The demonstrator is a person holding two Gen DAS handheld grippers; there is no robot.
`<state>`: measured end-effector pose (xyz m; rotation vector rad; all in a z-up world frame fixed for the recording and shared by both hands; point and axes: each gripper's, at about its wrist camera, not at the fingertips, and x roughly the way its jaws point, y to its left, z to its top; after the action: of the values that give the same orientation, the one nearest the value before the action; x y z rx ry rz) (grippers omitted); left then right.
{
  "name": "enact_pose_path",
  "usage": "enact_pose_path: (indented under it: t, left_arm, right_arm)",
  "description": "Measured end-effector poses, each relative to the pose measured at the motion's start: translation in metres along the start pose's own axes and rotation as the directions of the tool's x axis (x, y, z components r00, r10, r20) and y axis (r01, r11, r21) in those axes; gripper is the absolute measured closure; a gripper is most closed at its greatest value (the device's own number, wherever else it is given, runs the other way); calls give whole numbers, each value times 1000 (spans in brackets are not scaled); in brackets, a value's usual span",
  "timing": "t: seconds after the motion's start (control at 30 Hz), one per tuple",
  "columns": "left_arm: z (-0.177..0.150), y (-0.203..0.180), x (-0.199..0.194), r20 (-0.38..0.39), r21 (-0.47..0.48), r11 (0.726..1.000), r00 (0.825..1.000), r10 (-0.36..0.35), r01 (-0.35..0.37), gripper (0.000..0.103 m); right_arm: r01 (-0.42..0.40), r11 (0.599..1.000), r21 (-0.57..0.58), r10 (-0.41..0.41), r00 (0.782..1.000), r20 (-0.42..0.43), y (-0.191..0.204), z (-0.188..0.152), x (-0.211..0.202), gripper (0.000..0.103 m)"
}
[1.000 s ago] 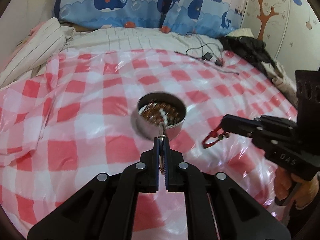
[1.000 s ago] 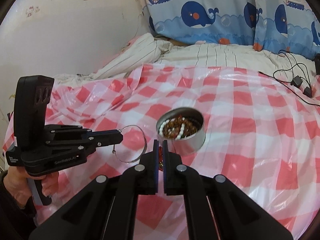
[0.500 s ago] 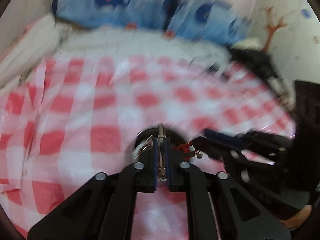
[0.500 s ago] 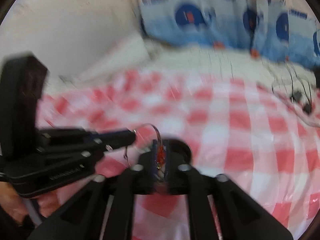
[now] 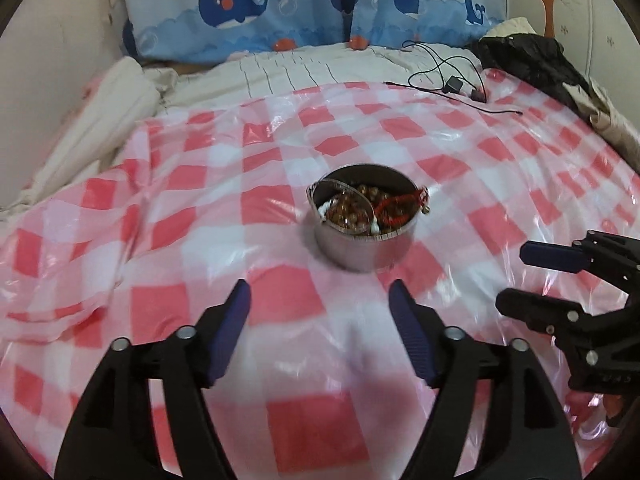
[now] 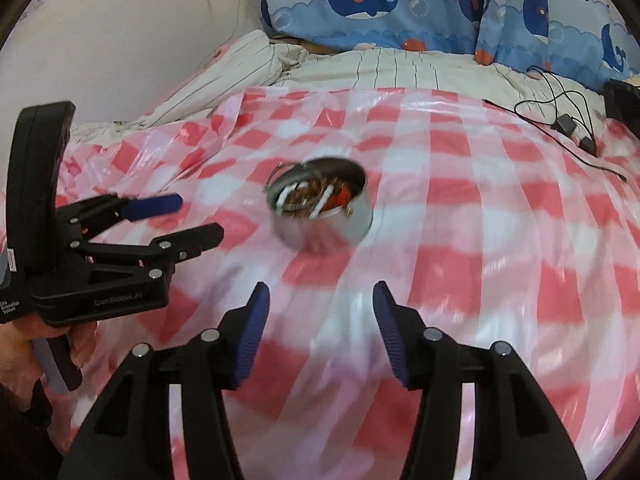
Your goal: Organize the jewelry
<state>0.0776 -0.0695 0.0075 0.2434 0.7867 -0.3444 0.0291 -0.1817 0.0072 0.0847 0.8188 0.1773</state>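
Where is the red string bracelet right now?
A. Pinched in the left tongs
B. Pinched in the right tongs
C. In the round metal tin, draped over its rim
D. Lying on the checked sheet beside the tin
C: the red string bracelet lies in the round metal tin with the beads, part of it over the rim, and both tongs stand open with nothing between them.

Left tongs (image 5: 318,300), just opening and empty, hang near the jewelry-filled metal tin (image 5: 364,224) on checked plastic sheet (image 5: 160,220).

Soft even light, motion blur, glare on plastic sheet (image 5: 280,136), fisheye edges.
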Motion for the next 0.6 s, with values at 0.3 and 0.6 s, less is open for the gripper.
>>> enact_pose_path:
  t: [0.3,0.6]
  left_arm:
    - [-21,-5,-10,5,5,999,999,37,-37,18]
    - [-25,-1,-3,0,-14,999,999,47,-47,11]
  right_arm:
    - [24,1000,14,-24,999,-46,6,-21,12,44]
    - [42,999,20,-41,998,-49,3,-25,16,38]
